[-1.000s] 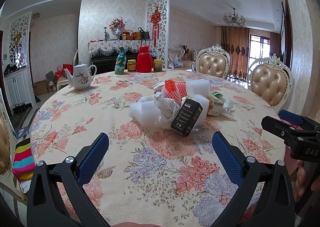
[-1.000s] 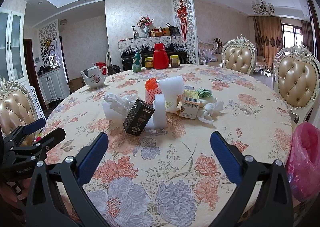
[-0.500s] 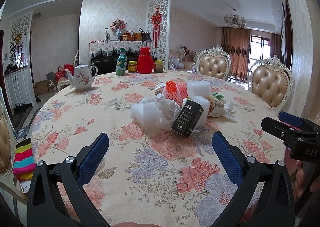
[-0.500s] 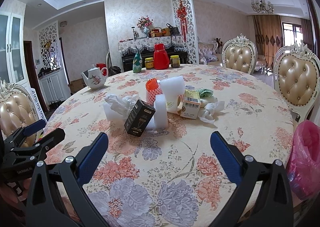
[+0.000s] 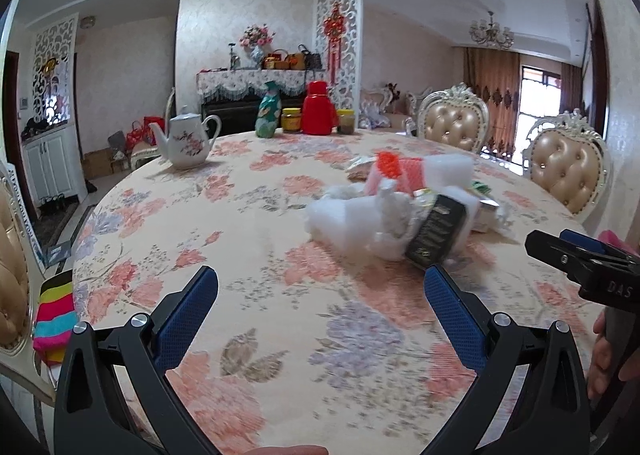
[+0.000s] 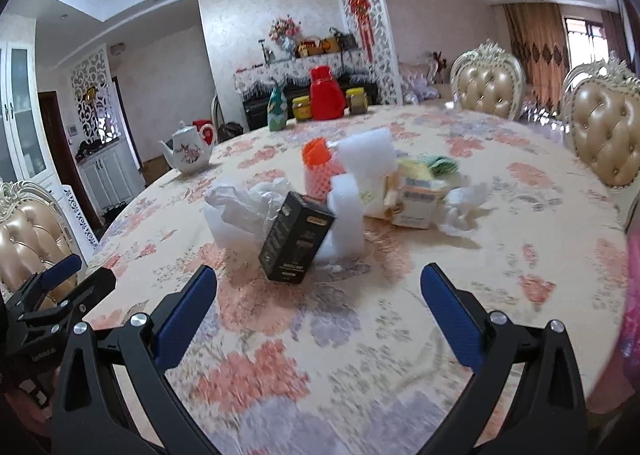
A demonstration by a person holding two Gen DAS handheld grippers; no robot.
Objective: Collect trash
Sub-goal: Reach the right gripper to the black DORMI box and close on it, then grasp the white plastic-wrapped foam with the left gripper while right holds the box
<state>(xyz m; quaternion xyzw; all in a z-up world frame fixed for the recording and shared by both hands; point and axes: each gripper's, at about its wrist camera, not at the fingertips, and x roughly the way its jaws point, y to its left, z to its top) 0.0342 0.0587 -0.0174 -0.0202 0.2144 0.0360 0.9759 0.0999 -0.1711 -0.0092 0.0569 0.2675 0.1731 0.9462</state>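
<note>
A pile of trash lies mid-table: a black box (image 6: 295,242), white foam blocks (image 6: 366,155), an orange net sleeve (image 6: 317,171), crumpled white plastic (image 6: 248,197), a yellow carton (image 6: 416,199) and crumpled tissue (image 6: 464,207). In the left wrist view the black box (image 5: 436,233) leans on white foam (image 5: 352,219). My left gripper (image 5: 320,291) is open and empty, short of the pile and to its left. My right gripper (image 6: 318,287) is open and empty, just in front of the black box. A pink bag (image 6: 634,295) hangs at the table's right edge.
The round table has a floral cloth (image 5: 240,215). A teapot (image 5: 186,141), a red flask (image 5: 318,115), jars and a bottle stand at the far side. Padded chairs (image 6: 604,135) stand on the right and one (image 6: 24,239) on the left.
Both grippers have moved forward toward the pile. The left view has swung left, so the pile sits further right. The right gripper has closed in on the black box.
</note>
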